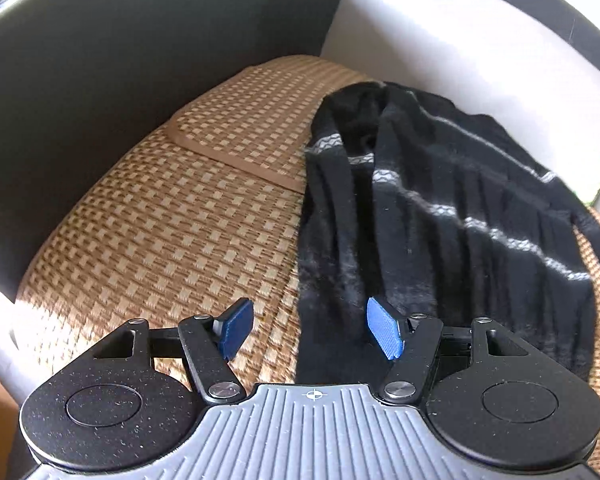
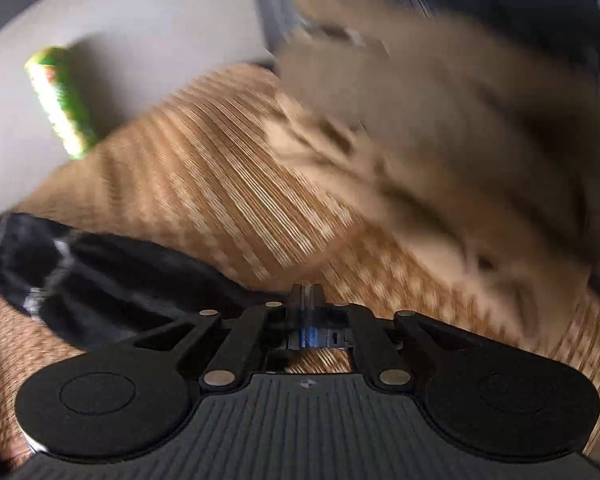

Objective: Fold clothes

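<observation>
A black knitted garment (image 1: 440,208) with pale stripes lies spread on the woven mat (image 1: 172,220). My left gripper (image 1: 312,330) hovers open over the garment's near left edge. One blue pad (image 1: 384,334) is above the cloth and the other blue pad (image 1: 236,328) is above bare mat. In the blurred right wrist view, my right gripper (image 2: 308,296) is shut, fingers pressed together. The black garment (image 2: 84,276) lies to its left and its edge runs up to the fingers. The blur hides whether any cloth is pinched. A tan garment (image 2: 440,140) is heaped at the right.
The mat covers a sofa seat with a dark grey backrest (image 1: 120,60) and a white cushion (image 1: 460,40) behind it. A green patterned object (image 2: 60,100) stands against the pale cushion. A second mat piece (image 1: 256,120) overlaps the first.
</observation>
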{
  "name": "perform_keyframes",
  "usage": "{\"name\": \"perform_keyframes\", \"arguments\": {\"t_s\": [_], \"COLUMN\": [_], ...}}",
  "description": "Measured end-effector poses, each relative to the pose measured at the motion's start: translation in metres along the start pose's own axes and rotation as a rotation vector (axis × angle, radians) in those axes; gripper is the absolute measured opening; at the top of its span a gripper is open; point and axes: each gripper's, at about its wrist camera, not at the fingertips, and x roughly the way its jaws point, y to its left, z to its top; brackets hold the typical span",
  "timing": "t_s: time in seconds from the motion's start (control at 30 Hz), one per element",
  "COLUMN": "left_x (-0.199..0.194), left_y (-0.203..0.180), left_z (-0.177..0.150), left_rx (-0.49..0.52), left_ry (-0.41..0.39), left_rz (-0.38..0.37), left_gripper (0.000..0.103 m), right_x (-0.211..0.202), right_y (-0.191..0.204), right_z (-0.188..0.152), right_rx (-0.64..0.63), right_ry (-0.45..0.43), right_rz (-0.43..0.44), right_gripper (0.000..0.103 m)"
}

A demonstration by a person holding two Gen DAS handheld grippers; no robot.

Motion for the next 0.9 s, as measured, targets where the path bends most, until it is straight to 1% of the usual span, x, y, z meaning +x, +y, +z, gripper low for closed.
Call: {"name": "perform_keyframes", "arguments": {"t_s": [0.07, 0.1, 0.17, 0.2, 0.23, 0.27, 0.3, 0.37, 0.4, 0.43, 0.47, 0.5, 0.6, 0.67, 0.73, 0.77, 0.83, 0.9], "left_x": [0.008, 0.013, 0.019, 0.022, 0.025, 0.029, 0.032, 0.035, 0.035, 0.036, 0.035, 0.036, 0.029, 0.010, -0.014, -0.024, -0.043, -0.052], "left_y": [-0.001, -0.002, -0.004, -0.005, -0.007, -0.009, -0.011, -0.010, -0.009, -0.008, -0.008, -0.004, 0.007, 0.014, 0.021, 0.028, 0.042, 0.054], "left_z": [0.002, 0.003, 0.002, 0.001, 0.000, -0.002, -0.004, -0.007, -0.008, -0.009, -0.009, -0.008, -0.001, 0.009, 0.024, 0.033, 0.051, 0.065], "left_rx": [0.008, 0.004, 0.002, 0.002, 0.012, 0.022, 0.031, 0.031, 0.029, 0.028, 0.032, 0.012, -0.072, -0.084, -0.092, -0.105, -0.123, -0.113], "left_ry": [0.002, 0.013, 0.027, 0.033, 0.036, 0.040, 0.044, 0.045, 0.042, 0.038, 0.032, 0.043, 0.052, 0.007, -0.058, -0.090, -0.154, -0.203], "left_rz": [0.005, 0.005, -0.020, -0.031, -0.025, -0.012, 0.001, 0.001, -0.002, -0.007, -0.019, -0.045, -0.110, -0.154, -0.167, -0.166, -0.130, -0.048], "left_gripper": [0.076, 0.076, 0.076, 0.076, 0.076, 0.076, 0.076, 0.075, 0.071, 0.051, 0.016, 0.003, 0.002, 0.002, 0.002, 0.002, 0.001, 0.000], "right_x": [-0.003, -0.007, -0.021, -0.030, -0.037, -0.043, -0.047, -0.053, -0.056, -0.059, -0.065, -0.071, -0.087, -0.093, -0.099, -0.101, -0.102, -0.101], "right_y": [0.000, 0.004, 0.012, 0.016, 0.017, 0.016, 0.017, 0.022, 0.026, 0.031, 0.036, 0.040, 0.054, 0.062, 0.069, 0.071, 0.074, 0.075], "right_z": [-0.008, -0.011, -0.019, -0.023, -0.025, -0.026, -0.027, -0.029, -0.030, -0.031, -0.033, -0.037, -0.046, -0.049, -0.052, -0.052, -0.051, -0.051], "right_rx": [-0.004, -0.035, -0.104, -0.131, -0.147, -0.150, -0.148, -0.148, -0.157, -0.168, -0.185, -0.202, -0.248, -0.268, -0.288, -0.294, -0.294, -0.291], "right_ry": [-0.012, -0.016, -0.038, -0.052, -0.061, -0.066, -0.069, -0.072, -0.072, -0.072, -0.075, -0.081, -0.095, -0.102, -0.109, -0.110, -0.109, -0.106], "right_rz": [0.029, 0.043, 0.080, 0.101, 0.123, 0.150, 0.176, 0.224, 0.240, 0.252, 0.264, 0.272, 0.290, 0.297, 0.304, 0.308, 0.310, 0.312], "right_gripper": [0.006, 0.006, 0.007, 0.011, 0.020, 0.025, 0.033, 0.034, 0.034, 0.034, 0.035, 0.037, 0.043, 0.043, 0.044, 0.044, 0.044, 0.044]}}
